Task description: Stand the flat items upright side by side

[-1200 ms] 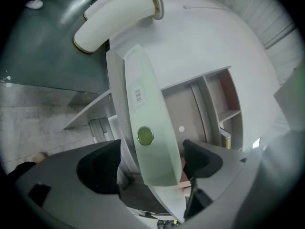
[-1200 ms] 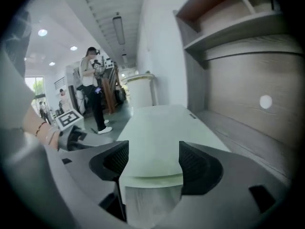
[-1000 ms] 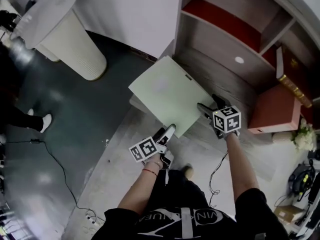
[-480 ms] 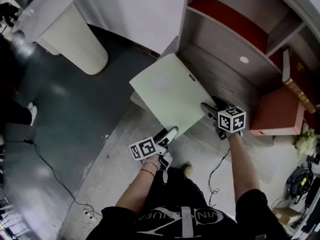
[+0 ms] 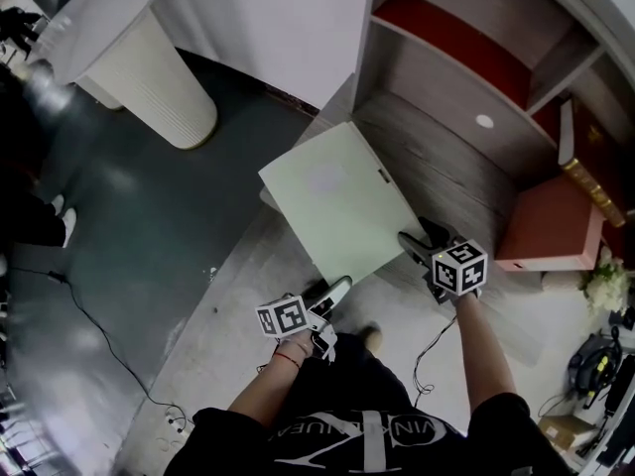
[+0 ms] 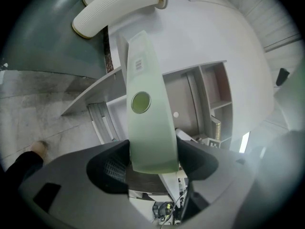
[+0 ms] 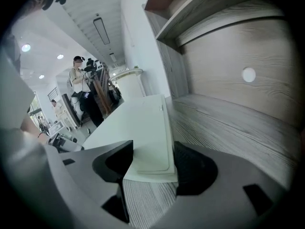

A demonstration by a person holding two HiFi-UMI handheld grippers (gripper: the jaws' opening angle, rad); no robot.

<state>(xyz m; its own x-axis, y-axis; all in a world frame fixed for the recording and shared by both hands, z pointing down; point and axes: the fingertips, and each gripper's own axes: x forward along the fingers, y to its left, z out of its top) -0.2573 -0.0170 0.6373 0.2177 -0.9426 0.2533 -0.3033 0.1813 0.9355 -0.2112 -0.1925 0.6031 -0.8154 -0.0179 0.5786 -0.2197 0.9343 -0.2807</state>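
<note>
A pale green flat file [image 5: 332, 201] lies tilted on the lower board of the wooden shelf unit [image 5: 466, 181], with one corner hanging over the front edge. My left gripper [image 5: 337, 286] holds its near corner. In the left gripper view the file's spine [image 6: 147, 128], with a round green hole, fills the gap between the jaws. My right gripper [image 5: 409, 238] holds the file's right edge, and the file's corner [image 7: 143, 137] sits between its jaws. Both pairs of jaws have just been closing on the file, and the pads now touch it.
A red flat box [image 5: 551, 221] leans at the right end of the shelf beside a gold-trimmed book [image 5: 587, 178]. A white ribbed pedestal [image 5: 139, 58] stands on the dark floor at the left. A cable [image 5: 94, 320] runs across the floor. People [image 7: 78, 80] stand far off.
Both grippers have come a little nearer to me, and their jaws have narrowed onto the green file. The file has shifted slightly toward the shelf's front edge.
</note>
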